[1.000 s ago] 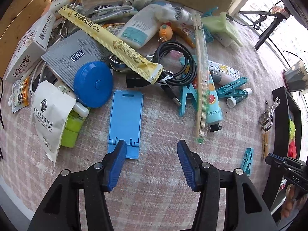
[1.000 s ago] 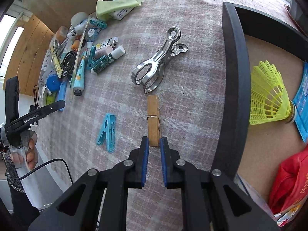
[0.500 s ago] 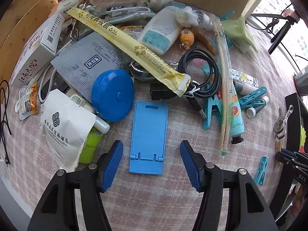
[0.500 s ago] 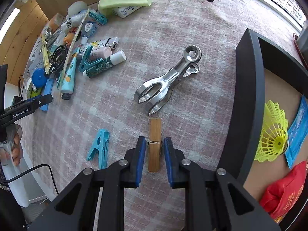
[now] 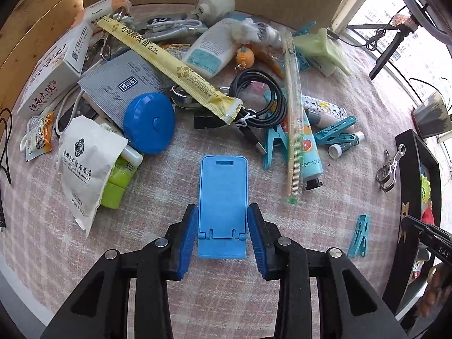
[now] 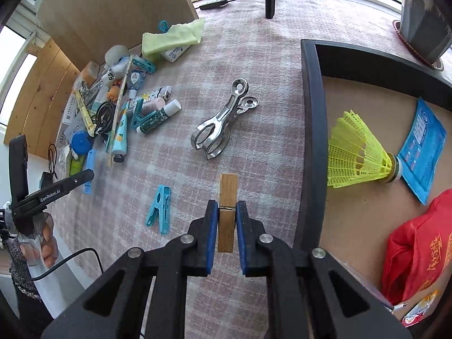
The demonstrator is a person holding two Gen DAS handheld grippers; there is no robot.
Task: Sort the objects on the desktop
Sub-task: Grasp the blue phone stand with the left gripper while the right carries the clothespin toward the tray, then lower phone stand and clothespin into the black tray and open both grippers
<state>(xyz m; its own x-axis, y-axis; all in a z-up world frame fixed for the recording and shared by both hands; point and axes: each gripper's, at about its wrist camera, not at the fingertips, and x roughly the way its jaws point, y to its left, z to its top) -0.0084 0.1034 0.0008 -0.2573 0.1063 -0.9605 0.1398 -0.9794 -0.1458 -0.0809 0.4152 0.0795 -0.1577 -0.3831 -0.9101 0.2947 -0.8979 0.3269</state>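
Wooden clothespin (image 6: 226,212): plain, light brown.

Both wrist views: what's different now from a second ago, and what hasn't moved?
The left gripper has moved forward over the blue phone stand; its jaws, wide a second ago, are closing on the stand's sides. The right gripper took the wooden clothespin between its pads, jaws closing. The steel clip, teal clothespin, clutter pile and black tray stayed put.

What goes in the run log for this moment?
left gripper: closing around phone stand | right gripper: closing on wooden peg | tray: shuttlecock inside
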